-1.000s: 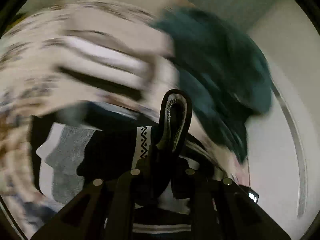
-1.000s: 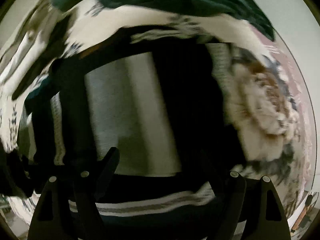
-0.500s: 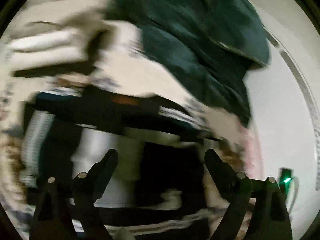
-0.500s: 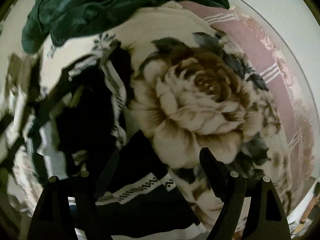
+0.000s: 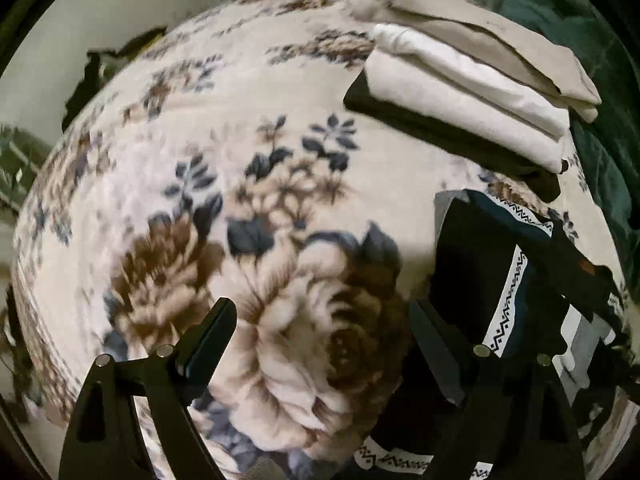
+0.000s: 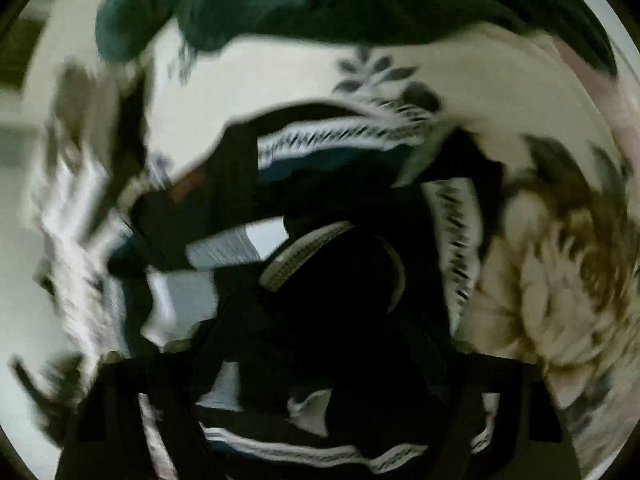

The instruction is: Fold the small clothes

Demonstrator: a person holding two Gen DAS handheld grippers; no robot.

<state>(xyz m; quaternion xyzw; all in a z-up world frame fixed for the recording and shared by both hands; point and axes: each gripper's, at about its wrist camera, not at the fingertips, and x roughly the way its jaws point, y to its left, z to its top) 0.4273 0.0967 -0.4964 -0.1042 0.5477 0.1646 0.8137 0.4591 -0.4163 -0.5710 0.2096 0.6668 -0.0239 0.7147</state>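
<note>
Nearest to us, our left gripper [image 5: 320, 328] has its jaws spread wide with nothing between them, hovering over the big brown rose of the floral blanket [image 5: 240, 184] that covers the bed. Just to its right lies the dark garment [image 5: 496, 280], black with a white zigzag-patterned band and grey and white patches; it looks bunched and loosely doubled over, so we judge it only partly folded.

In the right wrist view, which is heavily blurred, our right gripper [image 6: 332, 360] is buried in that same dark garment [image 6: 320, 184]. Black cloth with a ribbed, elastic-looking edge fills the space where the jaws should be, and they appear closed on it, though the blur leaves us short of certain.

Farther off, in the left wrist view, a stack of folded clothes [image 5: 472, 80] sits on the blanket: at least 3 pieces, beige on top, white under it, black at the bottom. We take those as finished. Beyond them a green heap [image 5: 600, 80] lies crumpled, and it looks still unfolded.
</note>
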